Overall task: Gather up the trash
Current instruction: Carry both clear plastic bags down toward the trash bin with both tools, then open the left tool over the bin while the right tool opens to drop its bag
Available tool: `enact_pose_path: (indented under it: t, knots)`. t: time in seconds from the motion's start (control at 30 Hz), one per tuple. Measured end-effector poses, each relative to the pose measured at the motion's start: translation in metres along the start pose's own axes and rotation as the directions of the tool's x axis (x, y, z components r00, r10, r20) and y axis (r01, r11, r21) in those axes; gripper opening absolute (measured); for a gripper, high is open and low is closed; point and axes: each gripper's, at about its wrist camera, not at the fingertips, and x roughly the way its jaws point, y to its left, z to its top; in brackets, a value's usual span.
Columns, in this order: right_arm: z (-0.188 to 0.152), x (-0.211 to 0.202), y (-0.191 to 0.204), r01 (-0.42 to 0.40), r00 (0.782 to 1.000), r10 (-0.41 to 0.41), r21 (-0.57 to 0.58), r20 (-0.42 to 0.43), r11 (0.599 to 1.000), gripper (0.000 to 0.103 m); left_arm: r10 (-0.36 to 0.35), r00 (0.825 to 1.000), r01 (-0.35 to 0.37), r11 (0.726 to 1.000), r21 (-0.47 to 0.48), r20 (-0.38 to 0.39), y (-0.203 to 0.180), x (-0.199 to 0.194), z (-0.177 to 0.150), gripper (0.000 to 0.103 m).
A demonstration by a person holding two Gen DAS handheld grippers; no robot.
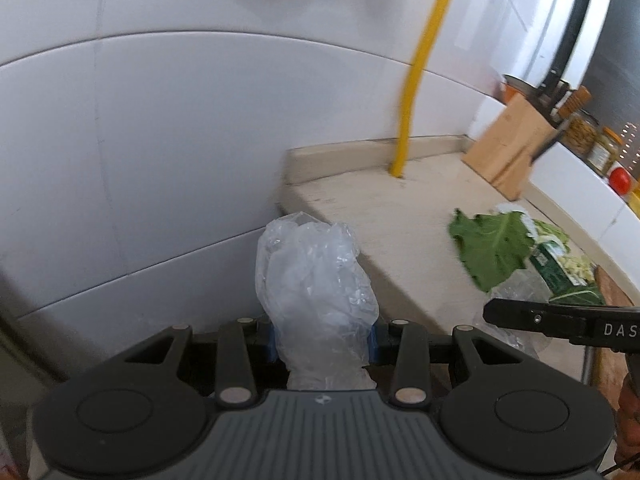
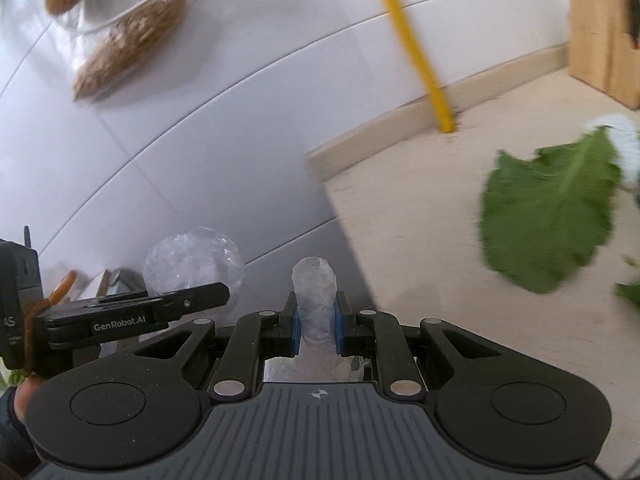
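Observation:
My left gripper (image 1: pixel 323 338) is shut on a crumpled clear plastic bag (image 1: pixel 316 280) and holds it past the left end of the beige counter (image 1: pixel 384 220). My right gripper (image 2: pixel 316 326) is shut on a smaller wad of clear plastic (image 2: pixel 314 292), also off the counter's left edge. The left gripper (image 2: pixel 208 294) with its bag (image 2: pixel 192 256) shows at the left of the right wrist view. The right gripper's finger (image 1: pixel 520 312) shows at the right of the left wrist view. A green leaf (image 1: pixel 492 244) lies on the counter, also seen in the right wrist view (image 2: pixel 548 212).
A yellow pipe (image 1: pixel 412 92) rises from the counter by the white tiled wall (image 1: pixel 160 140). A wooden knife block (image 1: pixel 508 148), jars (image 1: pixel 580 136), a red-lidded container (image 1: pixel 620 180) and a green package (image 1: pixel 564 268) stand to the right. A glass dish with biscuits (image 2: pixel 120 20) is at upper left.

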Motion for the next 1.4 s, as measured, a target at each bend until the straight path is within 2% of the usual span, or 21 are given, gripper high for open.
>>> enact_pose_path:
  t: [0.4,0.63,0.93,1.07,1.13,1.23,1.3,1.4]
  knots:
    - [0.008,0.042,0.030,-0.030,0.998,0.027,-0.067,-0.049,0.997,0.021,0.057,0.998,-0.057,0.996,-0.062,-0.003,0.031,-0.001,-0.008,0.034]
    - [0.009,0.064,0.039,-0.020,0.997,0.013,-0.090,-0.079,0.996,0.021,0.064,0.998,-0.065,0.995,-0.075,-0.016,0.037,0.010,-0.008,0.034]
    - [0.016,0.097,0.044,0.001,0.994,-0.015,-0.121,-0.111,0.993,0.021,0.105,0.992,-0.111,0.989,-0.095,-0.062,0.046,0.030,-0.005,0.036]
    - [0.017,0.112,0.045,0.011,0.991,-0.029,-0.135,-0.130,0.991,0.029,0.125,0.989,-0.133,0.986,-0.103,-0.081,0.049,0.040,-0.003,0.042]
    - [0.017,0.118,0.044,0.023,0.990,-0.042,-0.138,-0.135,0.990,0.033,0.128,0.988,-0.138,0.984,-0.109,-0.087,0.051,0.042,-0.003,0.050]
    - [0.017,0.126,0.041,0.030,0.988,-0.048,-0.125,-0.145,0.992,0.036,0.136,0.986,-0.146,0.983,-0.109,-0.093,0.053,0.045,-0.004,0.052]
    - [0.017,0.130,0.039,0.018,0.987,-0.035,-0.107,-0.156,0.994,0.042,0.137,0.985,-0.149,0.982,-0.114,-0.107,0.055,0.048,-0.005,0.053]
    - [0.017,0.136,0.039,0.015,0.985,-0.030,-0.089,-0.173,0.996,0.043,0.137,0.984,-0.152,0.980,-0.132,-0.114,0.060,0.048,-0.006,0.054]
